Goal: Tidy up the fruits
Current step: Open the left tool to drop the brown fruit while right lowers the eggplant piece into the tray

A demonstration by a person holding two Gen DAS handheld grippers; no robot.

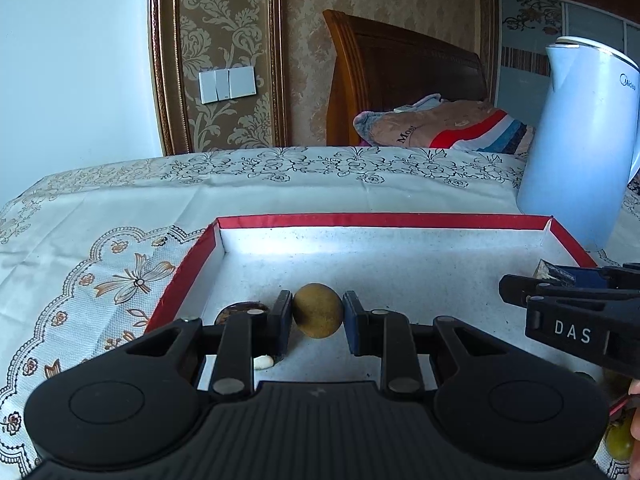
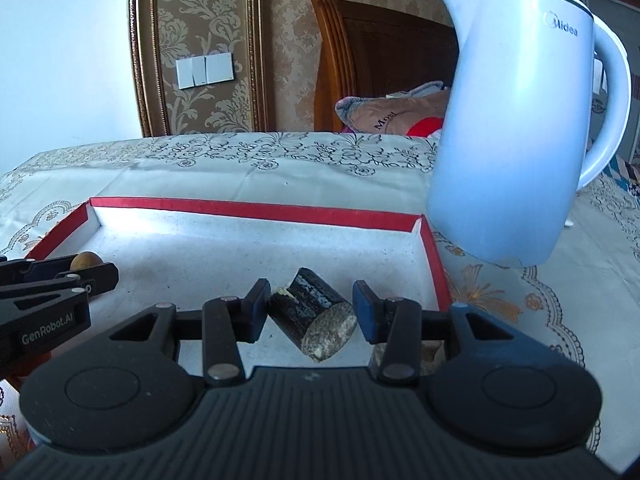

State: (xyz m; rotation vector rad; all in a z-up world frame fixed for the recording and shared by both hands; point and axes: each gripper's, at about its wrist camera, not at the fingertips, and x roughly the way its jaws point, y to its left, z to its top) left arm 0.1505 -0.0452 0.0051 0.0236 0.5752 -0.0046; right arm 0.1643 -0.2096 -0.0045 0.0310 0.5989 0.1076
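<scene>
Left hand-held gripper (image 1: 318,318): pinching a round brown fruit (image 1: 318,311) between its pads, above the tray floor at about 6 o'clock of the tray in the left wrist view.
Right hand-held gripper (image 2: 312,316): pinching a short dark cane piece (image 2: 314,318), cut face toward the camera, held at a slant near the tray's 5 o'clock corner.
Tray (image 2: 256,208): red-rimmed, white-lined, on the cloth-covered surface (image 1: 100,216); mostly bare floor toward 12 o'clock.
Already in tray: a dark flat piece (image 1: 240,310) at 9 o'clock of the round fruit; a small white bit (image 1: 264,362) under the left pads.
Kettle (image 2: 512,140): pale blue, at 2 o'clock just outside the tray rim.
Step in hand, judged: carrying both pieces in to set them down.
Doing it well: lower each until it rests on the lining before loosening; the round fruit will likely roll, so release it gently; keep the two grippers apart and the right one clear of the kettle.
</scene>
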